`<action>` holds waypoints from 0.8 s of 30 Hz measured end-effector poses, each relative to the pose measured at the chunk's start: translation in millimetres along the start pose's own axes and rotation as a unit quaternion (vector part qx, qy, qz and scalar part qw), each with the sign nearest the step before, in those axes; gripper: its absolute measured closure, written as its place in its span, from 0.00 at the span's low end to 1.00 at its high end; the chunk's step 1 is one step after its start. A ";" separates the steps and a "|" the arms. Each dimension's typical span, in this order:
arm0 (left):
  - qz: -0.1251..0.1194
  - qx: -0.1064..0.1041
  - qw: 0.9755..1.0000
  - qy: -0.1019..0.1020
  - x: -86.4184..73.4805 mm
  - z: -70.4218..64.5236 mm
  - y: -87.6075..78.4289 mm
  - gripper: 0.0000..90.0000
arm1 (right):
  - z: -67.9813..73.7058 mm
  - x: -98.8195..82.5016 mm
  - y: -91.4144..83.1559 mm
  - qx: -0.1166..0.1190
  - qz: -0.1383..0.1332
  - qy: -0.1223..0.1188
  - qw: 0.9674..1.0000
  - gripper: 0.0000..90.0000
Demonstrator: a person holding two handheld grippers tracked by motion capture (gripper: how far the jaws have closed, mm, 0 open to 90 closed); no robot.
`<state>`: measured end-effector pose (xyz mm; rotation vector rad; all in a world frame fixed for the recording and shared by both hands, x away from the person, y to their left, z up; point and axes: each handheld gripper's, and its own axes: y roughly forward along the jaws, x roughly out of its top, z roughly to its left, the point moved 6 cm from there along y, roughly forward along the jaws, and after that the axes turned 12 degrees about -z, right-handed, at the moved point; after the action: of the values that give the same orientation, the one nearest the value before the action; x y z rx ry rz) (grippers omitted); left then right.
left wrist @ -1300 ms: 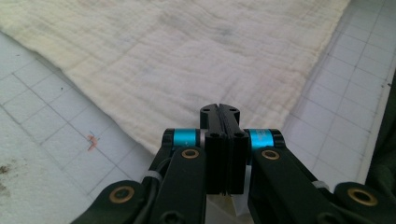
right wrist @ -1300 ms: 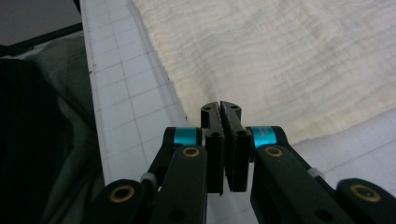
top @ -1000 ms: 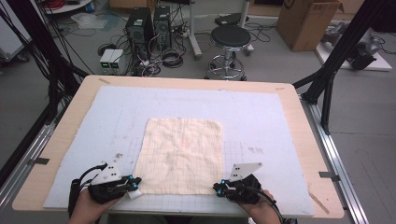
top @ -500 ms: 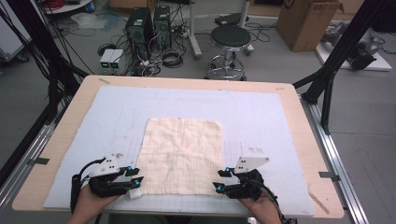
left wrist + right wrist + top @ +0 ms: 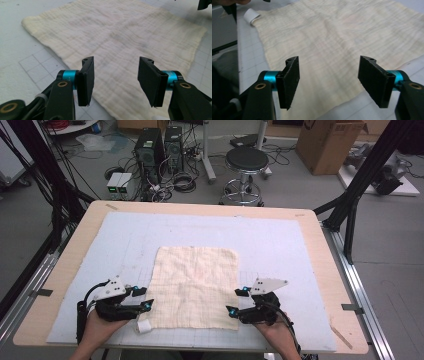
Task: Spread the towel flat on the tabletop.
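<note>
A cream waffle-weave cloth (image 5: 195, 287) lies flat on the pale grey mat (image 5: 280, 250). My left gripper (image 5: 146, 300) stands open at the cloth's near left corner, held by a hand. In the left gripper view the cloth (image 5: 120, 42) spreads beyond my open left gripper (image 5: 115, 80), whose jaws hang over its near edge. My right gripper (image 5: 235, 302) stands open at the cloth's near right corner. In the right gripper view my open right gripper (image 5: 329, 80) straddles the cloth (image 5: 337, 37) edge, nothing pinched.
A small white label (image 5: 144, 327) curls out at the cloth's near left corner, also seen as a white label (image 5: 252, 15). The wooden table edge (image 5: 320, 250) frames the mat. Beyond the table stand a stool (image 5: 245, 162), computer towers (image 5: 155, 147) and a cardboard box (image 5: 327, 142).
Both grippers have moved forward and inward to the cloth's near corners. Their jaws now reach over the cloth's edge.
</note>
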<state>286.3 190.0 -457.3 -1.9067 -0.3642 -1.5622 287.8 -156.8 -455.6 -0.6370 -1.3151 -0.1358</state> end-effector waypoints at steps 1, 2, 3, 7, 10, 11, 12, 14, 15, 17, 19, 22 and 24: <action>0.003 0.002 1.000 -0.001 0.2 2.2 0.6 0.52 | -2.4 0.9 0.2 -0.004 -0.003 0.004 1.000 0.34; 0.003 0.004 1.000 -0.006 0.3 2.8 1.0 0.51 | -6.2 2.0 0.5 -0.004 -0.007 0.007 1.000 0.34; 0.003 0.004 1.000 -0.009 0.5 3.9 1.2 0.50 | -8.2 2.4 0.6 -0.006 -0.009 0.010 1.000 0.32; -0.002 0.014 1.000 -0.016 4.1 8.7 2.2 0.48 | -15.2 3.7 2.6 -0.014 -0.011 0.015 1.000 0.29; -0.011 0.020 1.000 -0.022 8.4 13.3 5.2 0.47 | -18.0 5.9 5.8 -0.012 -0.010 0.006 1.000 0.28; -0.012 0.024 0.999 -0.022 9.7 15.3 6.8 0.47 | -18.4 6.5 6.8 -0.014 -0.009 0.007 1.000 0.28; -0.013 0.023 0.999 -0.023 11.0 16.8 8.3 0.47 | -19.2 7.3 7.9 -0.014 -0.009 0.006 1.000 0.28; -0.016 0.027 0.999 -0.024 13.0 19.7 11.3 0.47 | -20.6 8.6 10.4 -0.012 -0.010 0.005 1.000 0.28; -0.017 0.026 0.999 -0.025 13.6 20.8 12.3 0.47 | -20.8 9.0 11.2 -0.011 -0.008 0.008 1.000 0.27; -0.017 0.026 0.999 -0.027 14.1 21.6 14.2 0.47 | -22.5 9.7 13.3 -0.010 -0.010 0.008 1.000 0.27; -0.015 0.024 0.999 -0.026 13.7 22.0 15.2 0.47 | -23.0 9.8 15.2 -0.007 -0.009 0.009 1.000 0.27; -0.013 0.022 0.999 -0.024 13.5 21.4 14.9 0.46 | -23.1 9.7 18.5 -0.005 0.000 0.004 1.000 0.27; -0.012 0.021 0.999 -0.025 13.5 21.7 14.8 0.46 | -23.9 10.5 20.7 -0.007 0.003 0.001 1.000 0.27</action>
<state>315.2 190.0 -450.8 -1.9194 -0.4392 -1.5115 320.2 -149.1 -455.9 -0.6513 -1.3118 -0.1407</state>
